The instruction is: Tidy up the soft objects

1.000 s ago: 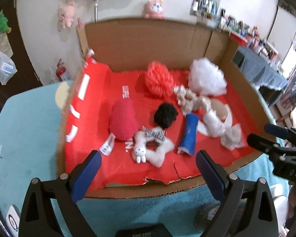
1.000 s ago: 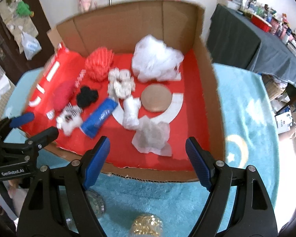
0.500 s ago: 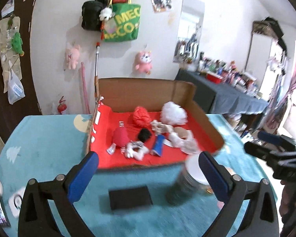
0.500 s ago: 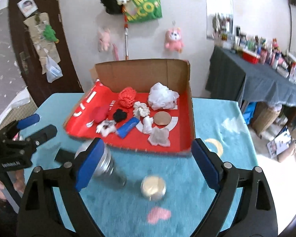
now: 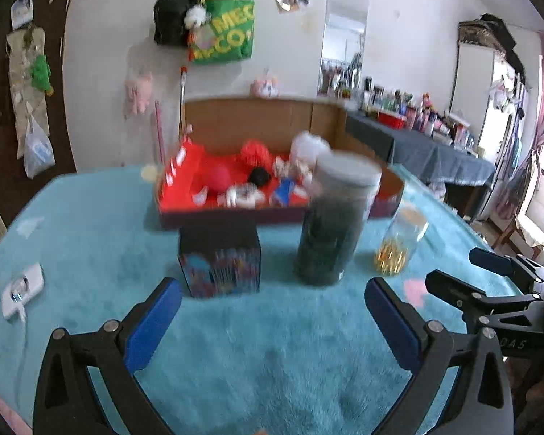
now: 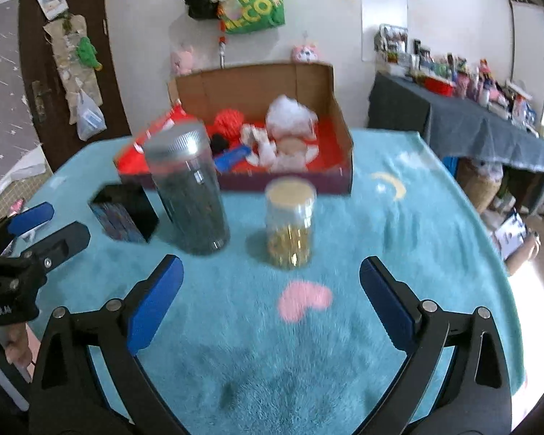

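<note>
With both grippers (image 5: 272, 311) (image 6: 270, 290) wide and empty, we'd pinch the light, squashy red pom-pom (image 6: 228, 121) mid-body.

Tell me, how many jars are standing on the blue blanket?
2. The tall dark jar stands in front of the cardboard box, beside a small dark box. The shorter gold-filled jar stands to its right, nearer the pink heart.

The left gripper (image 5: 272, 311) points forward and downward, its blue-padded jaws spread wide with nothing between them. The right gripper (image 6: 270, 290) does likewise beside it, its jaws having just been opening, also empty.
</note>
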### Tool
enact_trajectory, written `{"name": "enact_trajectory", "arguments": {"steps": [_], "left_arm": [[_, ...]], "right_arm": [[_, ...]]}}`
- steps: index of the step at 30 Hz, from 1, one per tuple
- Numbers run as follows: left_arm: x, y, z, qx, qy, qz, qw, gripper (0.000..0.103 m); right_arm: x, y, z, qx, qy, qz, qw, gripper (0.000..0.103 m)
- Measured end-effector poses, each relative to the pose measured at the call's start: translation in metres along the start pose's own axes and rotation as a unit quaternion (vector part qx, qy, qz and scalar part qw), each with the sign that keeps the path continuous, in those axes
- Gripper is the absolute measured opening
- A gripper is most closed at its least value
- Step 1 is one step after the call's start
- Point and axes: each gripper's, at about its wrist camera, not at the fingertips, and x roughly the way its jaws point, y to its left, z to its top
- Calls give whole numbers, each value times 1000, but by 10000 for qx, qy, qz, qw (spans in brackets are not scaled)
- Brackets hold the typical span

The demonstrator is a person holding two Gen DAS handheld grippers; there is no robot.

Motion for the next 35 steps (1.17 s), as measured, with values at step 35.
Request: {"name": "enact_trajectory", "arguments": {"steps": [35], "left_arm": [[65,4,-39,-113,1163,787,9900,103]], "right_arm": [[59,-11,-39,131,882,-584,9943,101]]}}
